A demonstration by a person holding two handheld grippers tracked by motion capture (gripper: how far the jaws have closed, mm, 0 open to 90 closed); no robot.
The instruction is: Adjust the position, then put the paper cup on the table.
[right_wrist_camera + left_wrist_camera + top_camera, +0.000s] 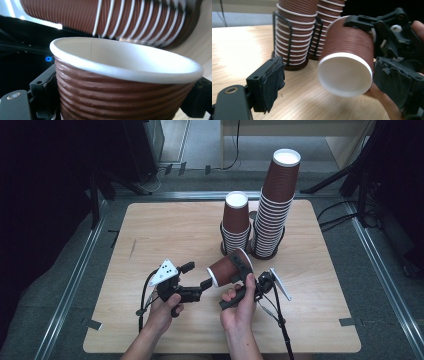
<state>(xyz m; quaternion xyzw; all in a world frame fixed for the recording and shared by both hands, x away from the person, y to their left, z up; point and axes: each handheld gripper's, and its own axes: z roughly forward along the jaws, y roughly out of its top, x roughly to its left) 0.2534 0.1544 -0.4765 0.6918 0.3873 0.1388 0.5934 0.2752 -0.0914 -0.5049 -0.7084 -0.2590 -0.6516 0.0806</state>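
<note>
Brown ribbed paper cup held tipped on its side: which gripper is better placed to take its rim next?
Left. The left gripper is open, its fingers either side of the brown ribbed paper cup's white rim. The right gripper is already shut around the cup's body.

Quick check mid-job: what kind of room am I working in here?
Probably a lab recording station: a bare wooden table ringed by metal floor rails, stand legs and cables, holding racked paper-cup stacks.

I count two stacks of brown ribbed paper cups, one tall (276,205) and one short (236,222), one loose cup (227,267), two grippers (196,280) (245,270), and one table (165,230).
</note>
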